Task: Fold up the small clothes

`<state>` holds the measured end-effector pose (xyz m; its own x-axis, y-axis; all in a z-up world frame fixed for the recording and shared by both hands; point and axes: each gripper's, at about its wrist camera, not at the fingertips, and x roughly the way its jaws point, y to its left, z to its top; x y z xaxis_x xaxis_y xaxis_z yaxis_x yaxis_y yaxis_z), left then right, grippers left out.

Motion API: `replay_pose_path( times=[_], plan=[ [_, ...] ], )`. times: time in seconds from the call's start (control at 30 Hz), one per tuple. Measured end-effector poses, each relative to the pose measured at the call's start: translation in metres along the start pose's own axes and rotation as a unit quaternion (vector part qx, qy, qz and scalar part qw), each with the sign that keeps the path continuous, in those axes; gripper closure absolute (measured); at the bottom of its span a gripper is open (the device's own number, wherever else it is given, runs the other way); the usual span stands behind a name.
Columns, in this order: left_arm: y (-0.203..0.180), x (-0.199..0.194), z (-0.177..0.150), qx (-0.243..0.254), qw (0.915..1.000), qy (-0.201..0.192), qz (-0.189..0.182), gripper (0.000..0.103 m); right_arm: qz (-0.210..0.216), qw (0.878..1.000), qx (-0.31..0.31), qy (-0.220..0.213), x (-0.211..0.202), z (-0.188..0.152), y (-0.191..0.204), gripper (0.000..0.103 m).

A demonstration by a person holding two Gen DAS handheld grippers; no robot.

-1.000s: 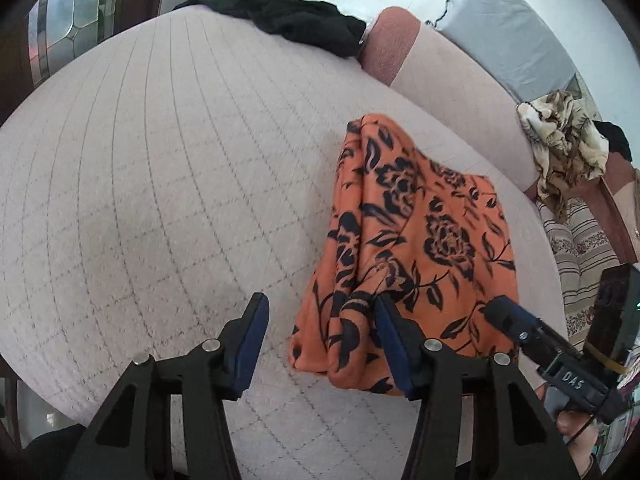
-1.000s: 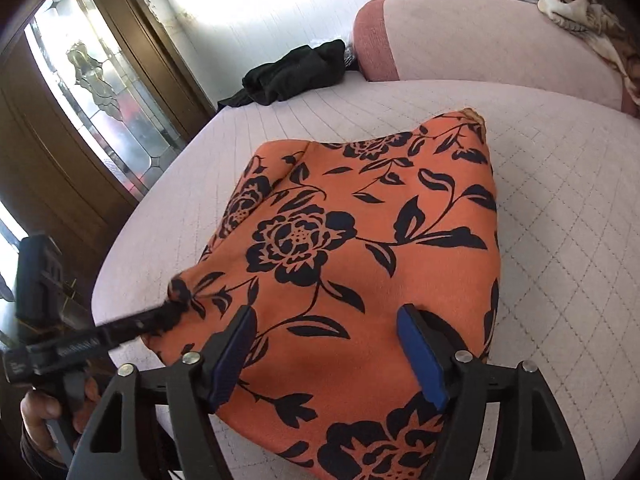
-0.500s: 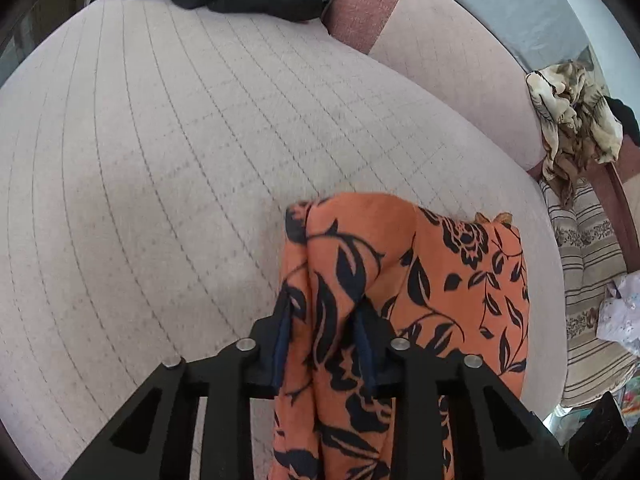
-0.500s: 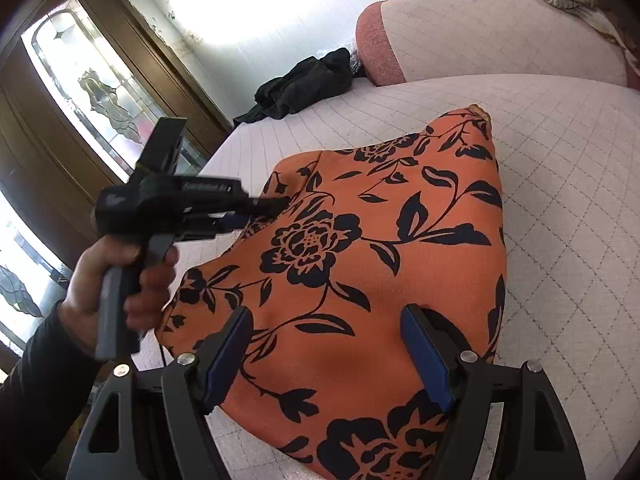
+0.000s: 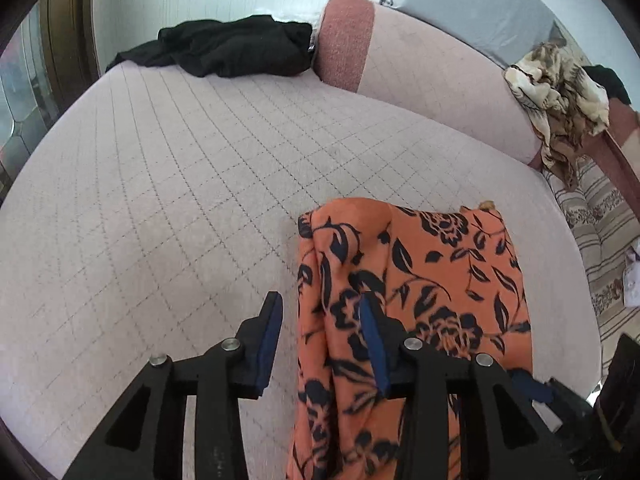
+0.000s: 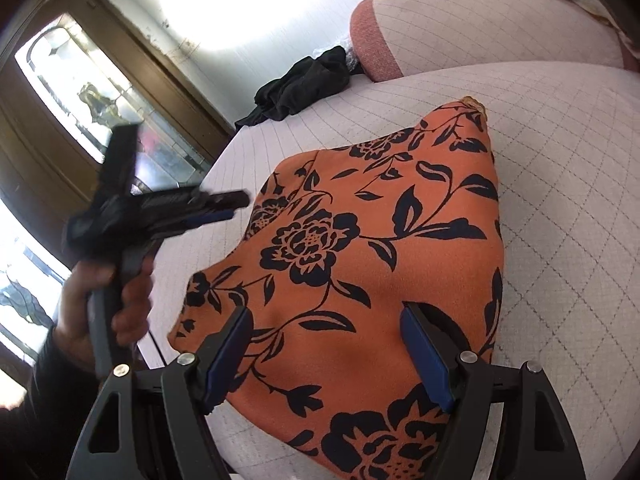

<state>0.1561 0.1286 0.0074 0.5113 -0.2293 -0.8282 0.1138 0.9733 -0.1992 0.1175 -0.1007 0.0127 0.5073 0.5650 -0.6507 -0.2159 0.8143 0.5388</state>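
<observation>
Quilted bed (image 5: pixel 168 184), orange cloth (image 6: pixel 360 264) edge seemingly cropped

Quilted pale-pink mattress (image 5: pixel 168 184) fills view. Pink bolster (image 5: pixel 440 68) at 1 o'clock. Dark wooden door with patterned glass (image 6: pixel 104 112) at 10 o'clock. Bright glare on pale wall (image 6: pixel 224 4) at 12.

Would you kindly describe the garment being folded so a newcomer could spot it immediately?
Start at the large pale quilted bed. Near its front edge, under the two grippers, lies the orange cloth. It is the only bright piece, printed with dark flowers and leaves, unlike the plain black clothes heaped at the far side.
</observation>
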Motion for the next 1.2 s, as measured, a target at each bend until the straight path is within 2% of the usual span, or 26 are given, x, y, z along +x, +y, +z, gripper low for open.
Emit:
replay_pose_path(
  times=[0.17,0.27,0.3,0.33,0.4,0.5,0.67,0.73,0.97,1.03,1.1,1.2],
  plan=[
    [-0.018,-0.024,-0.054,0.007,0.9997,-0.012,0.021,0.056,0.005,1.0,0.021,-0.01,-0.017,-0.004,0.007,0.024],
    [-0.008,0.001,-0.074,-0.015,0.999,0.018,0.038,0.051,0.005,1.0,0.016,-0.012,-0.027,-0.01,0.014,0.024],
    [-0.002,0.01,-0.079,-0.024,0.9988,0.022,0.036,0.046,0.004,1.0,0.014,-0.008,-0.027,-0.012,0.015,0.024],
    [0.007,0.009,-0.077,-0.042,0.9984,0.017,0.033,0.041,0.001,1.0,0.015,0.0,-0.025,-0.014,0.014,0.024],
    [0.011,-0.004,-0.073,-0.068,0.9975,0.009,0.017,0.041,-0.005,0.999,0.028,0.016,-0.022,-0.018,0.009,0.024],
    [0.002,-0.021,-0.071,-0.044,0.9983,-0.022,0.03,0.041,0.0,0.999,0.043,0.006,-0.031,-0.02,0.007,0.024],
    [0.008,-0.002,-0.089,-0.046,0.9981,0.011,0.04,0.039,-0.001,0.999,0.048,0.021,-0.025,-0.026,0.004,0.024],
    [0.01,-0.001,-0.092,-0.052,0.998,0.007,0.034,0.039,-0.008,0.998,0.054,0.029,-0.021,-0.029,0.003,0.024],
    [0.013,-0.006,-0.097,-0.051,0.9983,0.002,0.027,0.037,-0.004,0.999,0.033,0.003,-0.031,-0.009,0.022,0.023],
    [0.014,-0.005,-0.097,-0.054,0.9983,0.002,0.022,0.036,-0.005,0.999,0.042,0.019,-0.02,-0.008,0.017,0.018],
    [0.017,-0.008,-0.098,-0.055,0.9983,0.003,0.018,0.036,-0.01,0.996,0.071,0.056,0.0,-0.013,0.004,0.018],
    [0.02,-0.01,-0.1,-0.051,0.9985,-0.001,0.018,0.036,-0.006,0.997,0.066,0.049,-0.004,-0.007,0.011,0.018]
  ],
)
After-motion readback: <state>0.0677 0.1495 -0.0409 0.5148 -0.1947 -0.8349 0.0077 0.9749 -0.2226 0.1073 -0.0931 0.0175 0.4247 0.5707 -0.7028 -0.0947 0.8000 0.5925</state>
